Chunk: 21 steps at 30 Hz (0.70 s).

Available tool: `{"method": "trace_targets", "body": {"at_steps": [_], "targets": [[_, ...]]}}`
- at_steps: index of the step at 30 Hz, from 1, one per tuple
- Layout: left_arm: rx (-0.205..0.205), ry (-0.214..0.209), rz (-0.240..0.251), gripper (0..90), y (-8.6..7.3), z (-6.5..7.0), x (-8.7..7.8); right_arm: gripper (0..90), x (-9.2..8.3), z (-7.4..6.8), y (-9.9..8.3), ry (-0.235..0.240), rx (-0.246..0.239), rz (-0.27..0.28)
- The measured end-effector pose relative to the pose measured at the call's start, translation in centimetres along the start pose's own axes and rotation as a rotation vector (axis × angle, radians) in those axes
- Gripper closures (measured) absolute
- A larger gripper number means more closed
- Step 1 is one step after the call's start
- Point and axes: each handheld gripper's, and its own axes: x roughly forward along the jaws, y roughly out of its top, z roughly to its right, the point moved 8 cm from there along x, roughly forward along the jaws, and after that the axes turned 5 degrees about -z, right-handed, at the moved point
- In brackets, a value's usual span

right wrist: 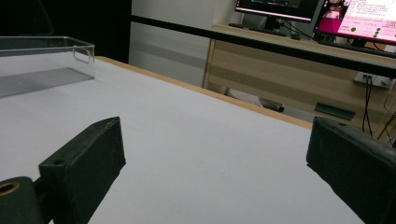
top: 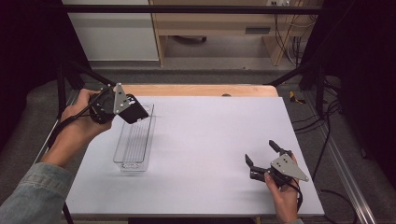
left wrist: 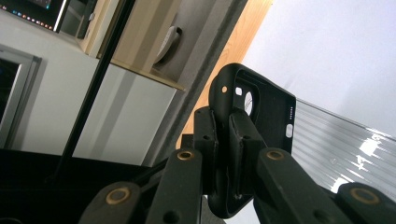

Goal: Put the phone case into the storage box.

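Between left tongs (left wrist: 229, 140): phone case (left wrist: 261, 107), camera cutouts visible.

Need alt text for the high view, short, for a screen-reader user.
A person's left gripper holds a black phone case above the far end of a clear plastic bin on the left of a white table. The right gripper rests open near the table's right front corner, nothing between its jaws.
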Motion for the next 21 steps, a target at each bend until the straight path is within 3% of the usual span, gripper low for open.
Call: {"method": "trace_targets", "body": {"at_steps": [10, 18, 21], "targets": [[0.025, 0.037, -0.030, 82.9, -0.5, 0.0, 3.2, 4.5, 0.1, 0.0, 0.0, -0.001, -0.004, 0.000], [0.061, -0.001, -0.047, 82.8, -0.5, 0.4, 6.1, 4.5, 0.2, 0.1, -0.1, 0.004, -0.009, -0.002], [0.106, 0.000, -0.066, 82.8, -0.4, 0.5, 6.6, 4.5, 0.2, 0.2, -0.2, 0.004, -0.010, -0.004]]}}
